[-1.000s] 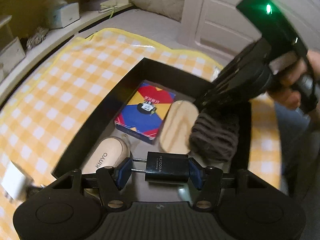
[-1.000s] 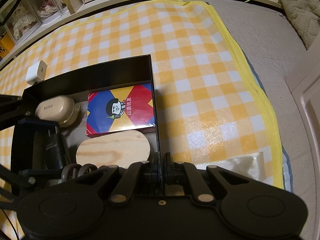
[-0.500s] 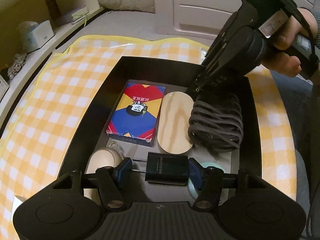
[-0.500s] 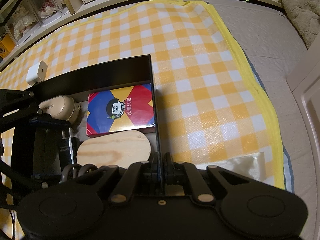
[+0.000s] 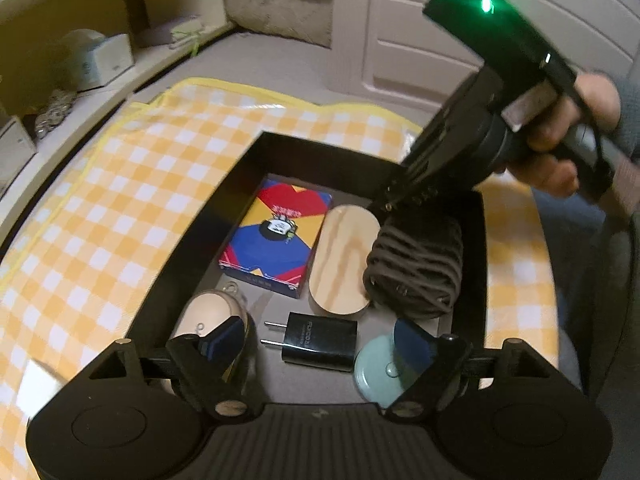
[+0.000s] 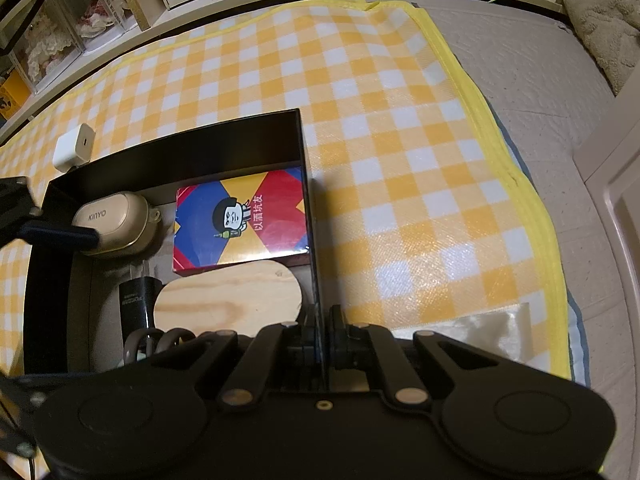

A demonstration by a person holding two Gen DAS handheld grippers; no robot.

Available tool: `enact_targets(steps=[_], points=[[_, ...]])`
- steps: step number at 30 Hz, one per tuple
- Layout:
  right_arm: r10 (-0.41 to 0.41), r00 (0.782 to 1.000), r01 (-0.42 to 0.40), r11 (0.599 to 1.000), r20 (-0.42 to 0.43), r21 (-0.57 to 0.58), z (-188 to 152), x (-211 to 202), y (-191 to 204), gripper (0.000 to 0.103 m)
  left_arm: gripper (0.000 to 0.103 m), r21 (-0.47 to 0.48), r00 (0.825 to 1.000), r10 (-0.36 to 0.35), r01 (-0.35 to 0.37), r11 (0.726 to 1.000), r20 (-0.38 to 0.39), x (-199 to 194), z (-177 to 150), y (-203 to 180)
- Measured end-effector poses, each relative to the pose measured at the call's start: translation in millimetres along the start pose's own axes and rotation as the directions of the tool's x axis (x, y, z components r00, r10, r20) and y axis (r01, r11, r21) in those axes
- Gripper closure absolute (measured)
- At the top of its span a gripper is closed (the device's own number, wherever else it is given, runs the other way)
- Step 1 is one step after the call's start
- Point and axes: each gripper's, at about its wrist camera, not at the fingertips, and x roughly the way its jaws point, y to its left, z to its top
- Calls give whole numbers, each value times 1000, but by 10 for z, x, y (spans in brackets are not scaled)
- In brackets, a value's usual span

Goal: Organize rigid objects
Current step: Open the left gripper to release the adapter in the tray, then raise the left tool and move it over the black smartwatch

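Left tool (image 5: 316, 336) released black charger (image 5: 320, 340).

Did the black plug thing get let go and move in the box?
Yes. The left gripper has just been opening and let it go. The black charger now lies free on the box floor, nearer the green disc.

The left gripper (image 5: 318, 340) is pointing steeply down into the black box (image 5: 328, 152), its jaws having just been opening; they are now standing wide, their blue pads (image 5: 408, 340) clear of the black charger (image 5: 320, 340) lying between them. The right gripper (image 6: 322, 332) is clamping the box's thin side wall, jaws pinched together, a hand (image 5: 560, 144) gripping its handle.
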Motion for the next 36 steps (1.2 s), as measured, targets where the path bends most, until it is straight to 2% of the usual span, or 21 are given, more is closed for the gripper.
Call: enact_targets(steps=[6,10,16,21,26,32,36], points=[[1,1000,-1,1000,1,2,4,1,5,98,7,-103,997,19,-11,995,75,-318,-13,-43],[4,1000,-4,1000,4,7,11,1,1,98,2,-173,991,57,-36,984,122,-501,-15,-98],[4,1000,-4,1000,4,8,11,4,-3,98,0,-280,978,130,-81,957,160,-758,-34,-197],[4,1000,-4,1000,4,8,3,-5,-13,98,0,-374,966,187,-110,921,177,-919,-83,-252],[5,1000,-5,1000,5,9,2,-5,-14,98,0,-442,946,274,-173,880,175,-1021,-140,-329],[5,1000,-5,1000,5,9,0,-5,-15,98,0,-550,922,335,-181,815,193,-1148,-245,-331],[5,1000,-5,1000,5,9,2,-4,-15,98,0,-580,904,378,-202,789,199,-1192,-307,-327]])
